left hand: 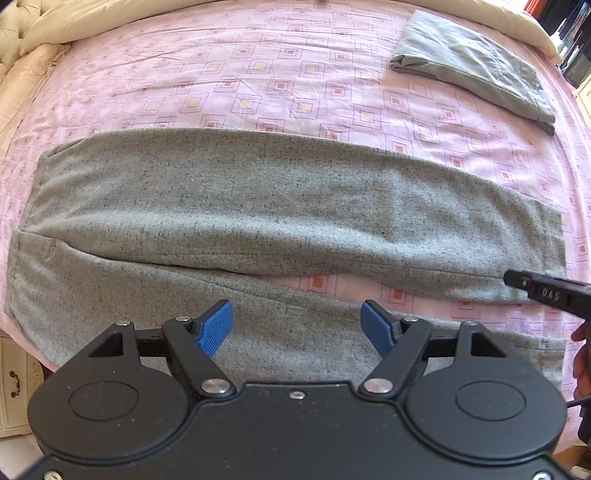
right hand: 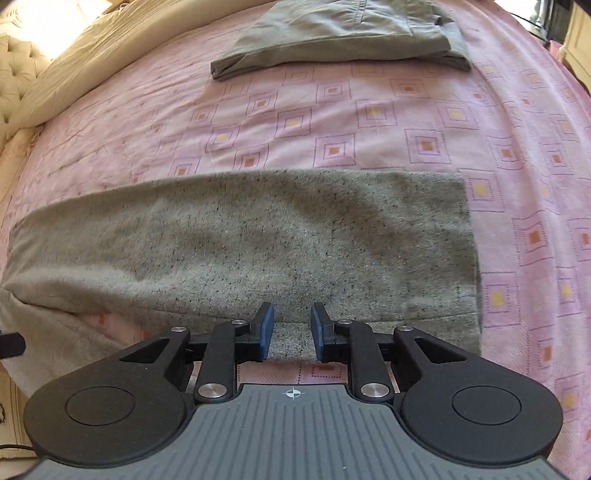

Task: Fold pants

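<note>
Grey speckled pants lie spread across the pink bed sheet, waist at the left and hems at the right, with a strip of sheet showing between the two legs. My left gripper hovers open over the near leg, with nothing between its blue pads. My right gripper stands at the near edge of the far leg, close to the hem. Its pads are a narrow gap apart and do not press the cloth. In the left wrist view, the right gripper pokes in from the right edge.
A second pair of pants, folded and olive-grey, lies at the far right of the bed. A cream duvet is bunched at the far left. A person's hand shows at the right edge. A white drawer unit stands beside the bed.
</note>
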The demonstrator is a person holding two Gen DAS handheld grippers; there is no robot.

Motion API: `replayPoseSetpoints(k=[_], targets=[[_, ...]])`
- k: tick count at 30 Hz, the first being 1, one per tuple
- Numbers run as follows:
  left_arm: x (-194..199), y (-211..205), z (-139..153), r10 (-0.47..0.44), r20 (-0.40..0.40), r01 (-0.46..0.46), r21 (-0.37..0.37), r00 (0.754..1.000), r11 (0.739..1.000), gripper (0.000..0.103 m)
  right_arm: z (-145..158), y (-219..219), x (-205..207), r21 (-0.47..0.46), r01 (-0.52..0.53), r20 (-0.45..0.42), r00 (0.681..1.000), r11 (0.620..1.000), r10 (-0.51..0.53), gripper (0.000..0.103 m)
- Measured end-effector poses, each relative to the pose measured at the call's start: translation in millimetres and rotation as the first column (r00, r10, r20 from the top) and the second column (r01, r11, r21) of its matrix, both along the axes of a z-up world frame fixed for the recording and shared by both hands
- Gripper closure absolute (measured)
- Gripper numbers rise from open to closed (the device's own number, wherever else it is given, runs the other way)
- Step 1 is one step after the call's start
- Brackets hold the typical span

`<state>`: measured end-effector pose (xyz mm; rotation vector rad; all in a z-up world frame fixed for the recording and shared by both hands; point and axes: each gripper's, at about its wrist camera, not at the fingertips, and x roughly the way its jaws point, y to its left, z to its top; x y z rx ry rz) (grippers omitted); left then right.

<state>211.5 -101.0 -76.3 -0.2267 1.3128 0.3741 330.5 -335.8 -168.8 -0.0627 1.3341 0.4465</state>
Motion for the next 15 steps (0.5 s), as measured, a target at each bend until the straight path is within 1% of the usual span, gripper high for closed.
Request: replayPoseSetpoints(k=[2,3,4,6,7,8,10,12,15], targets=[[4,5,-4,-0.009,-0.011,0.009,0.009,1.000,1.000,0.026,-11,0,-2,-0.075,-0.014,-0.010,1.000,0.997,0.013,0.082],[6,9,-7,-0.015,-0.017,0.015,0.012,1.000,1.000,0.026,-12,-3,-4,-0.074,-0.017,0.008,1.000,0.997,0.017,0.084],[7,12,-9,-0.021,-0.020,0.022,0.015,1.000,1.000,0.026,-11,-6,-5,-0.076,-0.019,0.024,0.999,0.997,0.020,0.085],[10,20,-13,-0.032,-0.027,0.033,0.024,0.999,0.999,0.026,-9,-10,-8,-0.170,-0.008,0.070,0.997,0.985,0.020,0.084],[11,25,-16,-0.036,-0.036,0.037,0.031,0.999,0.999,0.026,-8,-13,-9,-0.197,-0.002,0.085,0.996,0.980,0.019,0.084],[12,29,-18,-0.041,-0.043,0.042,0.033,0.998,0.999,0.026,-6,-17,-9,-0.205,0.016,0.081,0.997,0.979,0.001,0.084],[13,37,-22,-0.058,-0.046,0.059,0.032,0.997,0.998,0.026,2,-29,-10,-0.170,0.084,0.064,0.995,0.982,-0.074,0.084],[16,46,-24,-0.075,-0.044,0.077,0.037,0.996,0.996,0.026,15,-38,-15,-0.119,0.146,0.064,0.988,0.982,-0.139,0.084],[28,60,-29,-0.094,-0.046,0.096,0.035,0.994,0.995,0.026,33,-38,-16,-0.047,0.182,0.104,0.979,0.982,-0.176,0.082]])
